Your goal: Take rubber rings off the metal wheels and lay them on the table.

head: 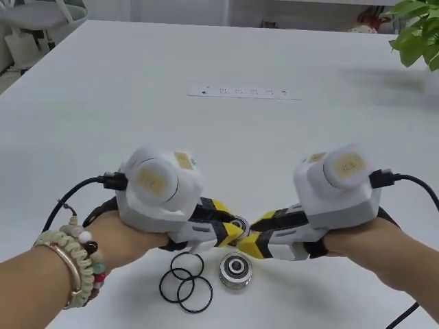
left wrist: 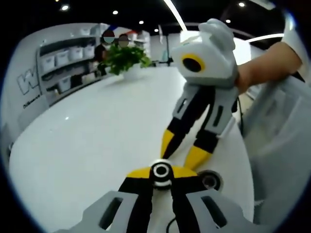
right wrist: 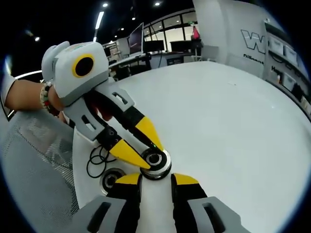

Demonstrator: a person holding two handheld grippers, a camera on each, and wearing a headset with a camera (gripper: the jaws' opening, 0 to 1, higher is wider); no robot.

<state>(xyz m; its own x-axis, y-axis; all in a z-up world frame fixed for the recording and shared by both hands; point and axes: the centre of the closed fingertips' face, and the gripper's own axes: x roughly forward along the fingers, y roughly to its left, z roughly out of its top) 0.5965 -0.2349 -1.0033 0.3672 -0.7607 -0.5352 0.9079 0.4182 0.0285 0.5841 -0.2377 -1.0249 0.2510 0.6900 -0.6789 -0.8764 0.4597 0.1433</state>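
White table (head: 137, 89): three rings (head: 186, 282), wheel (head: 235, 269), socket strip (head: 243, 91).

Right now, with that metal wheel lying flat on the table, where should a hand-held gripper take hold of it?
Probably by its outer rim, from straight above. The metal wheel lies flat, hub up, so its round edge is free. Avoid its left side, where the rubber rings lie close.

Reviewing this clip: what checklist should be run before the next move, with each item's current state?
1. Left gripper clamped on held metal wheel: ok.
2. Right gripper jaws open, facing that wheel: ok.
3. Rubber ring present on held wheel: cannot tell.
4. Three loose rubber rings lying flat on table: ok.
5. Second metal wheel on table, apart from both grippers: ok.
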